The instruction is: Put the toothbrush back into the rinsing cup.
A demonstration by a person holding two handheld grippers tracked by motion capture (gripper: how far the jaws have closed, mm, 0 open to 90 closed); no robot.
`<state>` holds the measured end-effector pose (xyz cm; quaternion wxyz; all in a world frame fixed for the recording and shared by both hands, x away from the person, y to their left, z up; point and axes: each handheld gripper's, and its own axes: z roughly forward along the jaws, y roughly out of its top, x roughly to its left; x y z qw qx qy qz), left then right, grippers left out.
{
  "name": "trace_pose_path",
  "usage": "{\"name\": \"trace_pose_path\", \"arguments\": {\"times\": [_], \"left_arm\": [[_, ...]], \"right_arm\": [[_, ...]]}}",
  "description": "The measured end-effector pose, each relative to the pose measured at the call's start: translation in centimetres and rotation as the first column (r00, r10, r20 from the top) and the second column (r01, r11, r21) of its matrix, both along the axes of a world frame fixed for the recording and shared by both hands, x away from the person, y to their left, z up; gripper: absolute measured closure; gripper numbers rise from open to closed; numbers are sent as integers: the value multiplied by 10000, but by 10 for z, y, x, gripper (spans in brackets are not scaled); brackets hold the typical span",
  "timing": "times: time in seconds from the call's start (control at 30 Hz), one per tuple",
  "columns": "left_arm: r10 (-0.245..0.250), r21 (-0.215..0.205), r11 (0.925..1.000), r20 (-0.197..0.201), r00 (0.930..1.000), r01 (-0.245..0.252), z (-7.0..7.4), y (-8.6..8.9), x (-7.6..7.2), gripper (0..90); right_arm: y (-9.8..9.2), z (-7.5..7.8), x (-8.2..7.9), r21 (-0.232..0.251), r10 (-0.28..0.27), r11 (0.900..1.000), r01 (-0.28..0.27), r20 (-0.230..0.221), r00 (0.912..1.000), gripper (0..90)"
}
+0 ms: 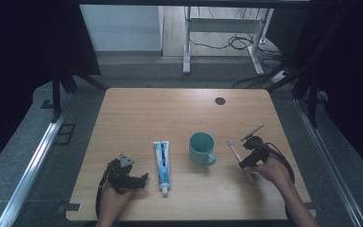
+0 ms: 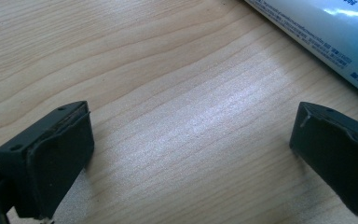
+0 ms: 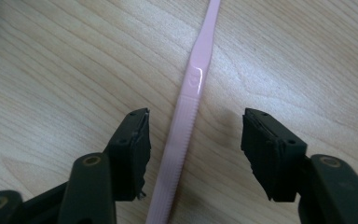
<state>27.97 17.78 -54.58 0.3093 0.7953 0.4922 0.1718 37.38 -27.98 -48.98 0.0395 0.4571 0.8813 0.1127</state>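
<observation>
While astride toothbrush (image 3: 186, 121), right claw (image 3: 193, 140) agape

Your high view is dim, corners black — desk (image 1: 137, 113) evenly lit. Close views bright and sharp; glare streaks the toothpaste tube (image 2: 326, 28) and toothbrush (image 3: 193, 79).

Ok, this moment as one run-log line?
right gripper: open, straddling pink toothbrush handle, pads apart from it | left gripper: open, beside toothpaste tube | teal mug: upright
</observation>
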Motion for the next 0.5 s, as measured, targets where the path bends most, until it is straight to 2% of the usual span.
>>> {"name": "trace_pose_path", "arguments": {"times": [0.5], "left_arm": [[1, 1, 10000, 1, 10000, -1, 0, 0, 0, 0]], "right_arm": [[20, -2, 20, -763, -140, 9971, 74, -853, 9963, 625]]}}
